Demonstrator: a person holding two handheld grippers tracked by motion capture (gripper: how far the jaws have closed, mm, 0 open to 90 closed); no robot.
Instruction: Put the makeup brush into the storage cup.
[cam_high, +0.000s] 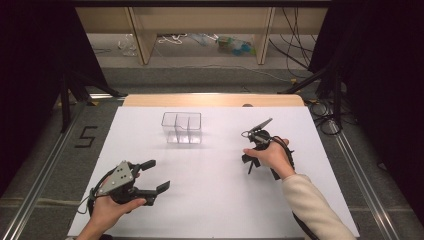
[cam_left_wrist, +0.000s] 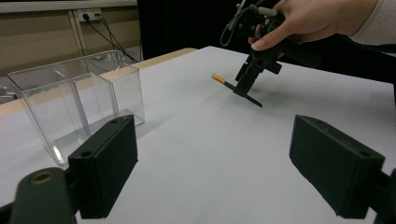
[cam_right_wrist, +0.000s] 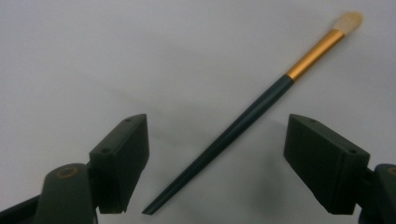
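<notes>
Brush lies between my right tongs' spread jaws.
On the white worktop (cam_high: 210, 200), right of frame centre, my right tongs (cam_high: 251, 159) straddle the brush (cam_right_wrist: 243, 122), its axis slanting bristles-upper-right; left tongs (cam_high: 152, 176), also apart, sit lower left.

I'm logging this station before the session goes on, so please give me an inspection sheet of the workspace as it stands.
Surface: white sheet over a wooden table, flat.
Job's things: clear compartment box, upright, looks empty; brush lying flat on the sheet.
Clutter: nothing seen on the sheet.
Grippers: left gripper open, held low; right gripper open, jaws either side of the brush handle.
Cables: one trails from each gripper; more on the floor beyond.
Surroundings: dark curtains, metal rails, a "5" marked on the floor.
</notes>
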